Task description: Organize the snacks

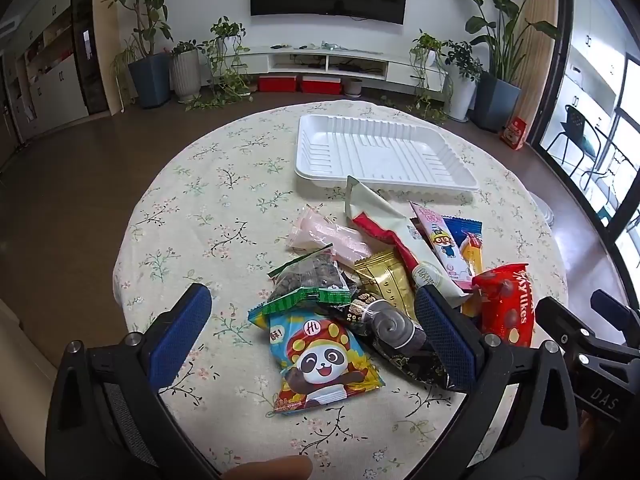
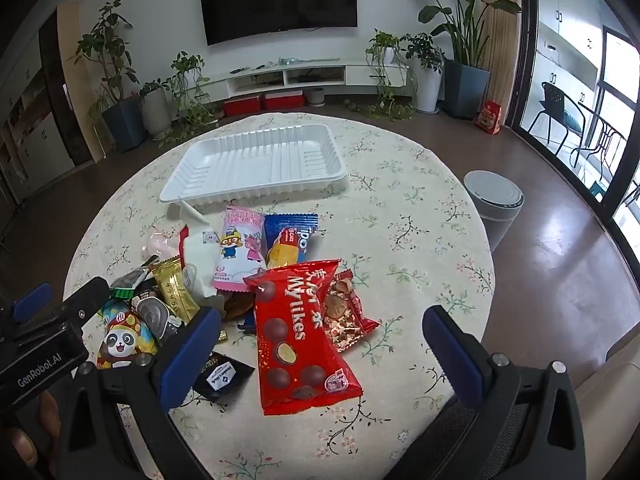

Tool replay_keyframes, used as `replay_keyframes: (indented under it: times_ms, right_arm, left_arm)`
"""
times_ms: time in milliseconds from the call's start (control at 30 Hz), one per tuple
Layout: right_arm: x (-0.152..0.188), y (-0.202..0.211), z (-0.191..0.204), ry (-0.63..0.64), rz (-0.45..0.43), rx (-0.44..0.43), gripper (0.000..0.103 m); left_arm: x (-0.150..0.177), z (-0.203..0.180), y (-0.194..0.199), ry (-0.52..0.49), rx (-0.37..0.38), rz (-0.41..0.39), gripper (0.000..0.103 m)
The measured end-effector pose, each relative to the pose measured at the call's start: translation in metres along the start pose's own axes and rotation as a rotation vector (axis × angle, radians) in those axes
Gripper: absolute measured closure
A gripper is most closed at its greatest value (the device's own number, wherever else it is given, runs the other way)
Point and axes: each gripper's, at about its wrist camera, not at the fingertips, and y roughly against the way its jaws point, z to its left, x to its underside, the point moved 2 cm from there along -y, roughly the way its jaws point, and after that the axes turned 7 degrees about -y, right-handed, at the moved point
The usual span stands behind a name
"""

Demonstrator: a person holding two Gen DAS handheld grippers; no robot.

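Observation:
A pile of snack packets lies on the round table with the floral cloth (image 1: 192, 216). Behind the pile stands an empty white plastic tray (image 1: 448, 148) (image 2: 188, 176). My left gripper (image 1: 314, 314) hovers open over the near side of the pile, its blue pads either side of a panda packet (image 1: 320, 360) and a dark swirl packet (image 1: 394, 330). My right gripper (image 2: 320, 328) is open above the red Mylikes bag (image 2: 300, 336), beside a small red nut packet (image 2: 344, 312). A pink cartoon packet (image 2: 240, 248) and a blue packet (image 2: 290, 240) lie nearer the tray.
A grey bin (image 2: 496, 208) stands on the floor right of the table. Potted plants (image 1: 148, 64), a low white TV unit (image 1: 328, 62) and a wall TV line the far wall. A small black packet (image 2: 224, 376) lies by my right gripper's left finger.

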Motion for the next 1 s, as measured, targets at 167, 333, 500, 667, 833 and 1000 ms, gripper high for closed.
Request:
replay_keyframes:
  times_ms: [167, 333, 500, 667, 833, 1000]
  right_arm:
    - [-0.0002, 0.0003, 0.0003, 0.002, 0.002, 0.0, 0.0]
    - [-0.0002, 0.0001, 0.0, 0.002, 0.001, 0.0, 0.0]
    - [-0.0001, 0.0002, 0.0002, 0.003, 0.002, 0.001, 0.0]
    - [0.0, 0.0002, 0.0003, 0.003, 0.0, 0.002, 0.0]
    - [0.0, 0.0003, 0.0005, 0.003, 0.002, 0.002, 0.0]
    - [0.0003, 0.0001, 0.0007, 0.004, 0.001, 0.002, 0.0]
  left_arm:
    - [0.0006, 0.0004, -0.0002, 0.0, 0.001, 0.002, 0.0]
    - [0.0006, -0.0003, -0.0002, 0.0, 0.002, 0.001, 0.0]
    - [0.0068, 0.0019, -0.0023, -0.001, 0.003, 0.0, 0.0]
    - [0.0072, 0.0015, -0.0025, 0.0, 0.004, 0.0, 0.0]
    - [0.0067, 0.0007, -0.0021, -0.001, 0.001, 0.001, 0.0]
    - [0.0072, -0.0018, -0.0017, -0.001, 0.003, 0.002, 0.0]
